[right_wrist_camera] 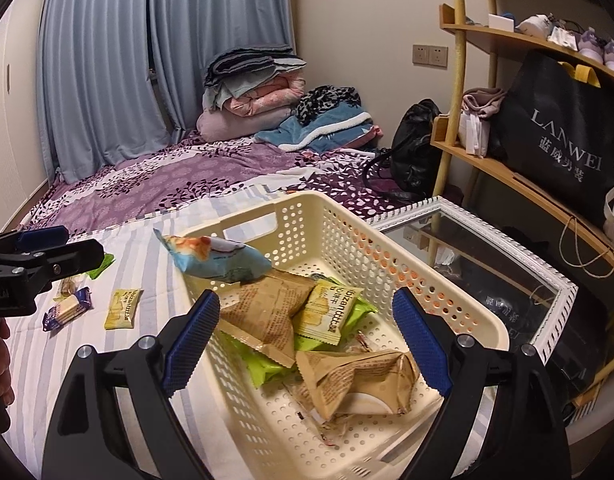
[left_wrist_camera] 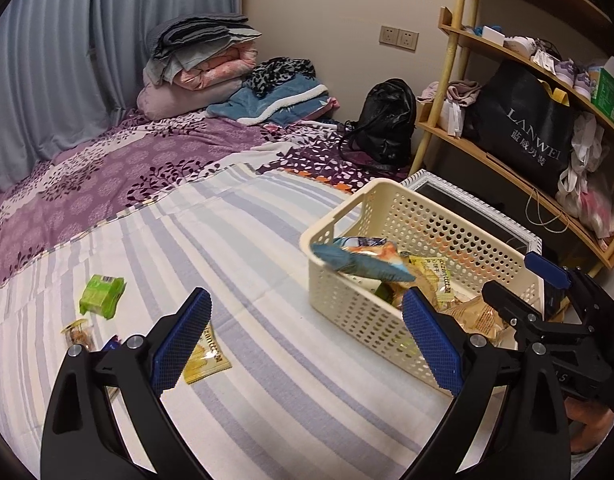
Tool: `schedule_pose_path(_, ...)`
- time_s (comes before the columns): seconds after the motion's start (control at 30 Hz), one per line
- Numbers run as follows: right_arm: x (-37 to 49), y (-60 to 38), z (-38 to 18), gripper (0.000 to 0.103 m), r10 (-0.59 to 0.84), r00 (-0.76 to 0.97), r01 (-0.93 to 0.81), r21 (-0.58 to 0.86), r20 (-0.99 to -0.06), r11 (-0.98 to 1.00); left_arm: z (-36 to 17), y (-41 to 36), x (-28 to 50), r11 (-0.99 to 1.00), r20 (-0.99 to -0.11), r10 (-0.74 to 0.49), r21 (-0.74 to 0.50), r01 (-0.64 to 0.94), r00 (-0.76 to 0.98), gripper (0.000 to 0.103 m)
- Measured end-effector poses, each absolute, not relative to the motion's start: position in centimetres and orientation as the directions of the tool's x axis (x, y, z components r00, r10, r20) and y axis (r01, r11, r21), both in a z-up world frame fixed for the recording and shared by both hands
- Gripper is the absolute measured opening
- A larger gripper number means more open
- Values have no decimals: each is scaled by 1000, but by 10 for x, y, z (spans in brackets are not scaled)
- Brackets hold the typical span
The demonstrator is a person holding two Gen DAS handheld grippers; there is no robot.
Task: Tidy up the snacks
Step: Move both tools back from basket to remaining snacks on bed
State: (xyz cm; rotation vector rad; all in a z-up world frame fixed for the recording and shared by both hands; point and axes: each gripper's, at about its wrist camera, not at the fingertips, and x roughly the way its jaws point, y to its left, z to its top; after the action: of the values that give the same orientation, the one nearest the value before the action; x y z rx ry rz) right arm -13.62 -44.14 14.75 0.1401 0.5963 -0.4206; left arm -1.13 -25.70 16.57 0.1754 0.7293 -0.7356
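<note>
A cream perforated basket (right_wrist_camera: 387, 240) stands on the striped bedsheet. Inside lie brown packets (right_wrist_camera: 359, 376), a yellow packet (right_wrist_camera: 327, 312) and green packets (right_wrist_camera: 267, 364). A blue snack bag (right_wrist_camera: 219, 260), blurred in the left wrist view (left_wrist_camera: 359, 260), leans over the basket's left rim. My right gripper (right_wrist_camera: 307, 304) hovers open over the basket, holding nothing. My left gripper (left_wrist_camera: 305, 308) is open above the sheet, left of the basket (left_wrist_camera: 427, 216), and also holds nothing. On the sheet lie a green packet (left_wrist_camera: 101, 294), a yellow packet (left_wrist_camera: 205, 356), a small snack (left_wrist_camera: 79, 334) and a blue-white wafer pack (right_wrist_camera: 65, 312).
A white-framed mirror (right_wrist_camera: 487, 248) lies right of the basket, below a bamboo shelf (right_wrist_camera: 527, 188) with a black shopping bag (right_wrist_camera: 559, 140). A black backpack (left_wrist_camera: 387, 120) and folded bedding (left_wrist_camera: 203, 60) sit at the far end of the bed. Curtains hang at the left.
</note>
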Motion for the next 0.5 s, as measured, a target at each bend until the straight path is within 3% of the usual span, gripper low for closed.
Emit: schedule_pose_path(0.5,-115,-404,151,88,-316,750,364,-36,-582,931,150,-188,4,807,-671,-511,-160,569,537,97)
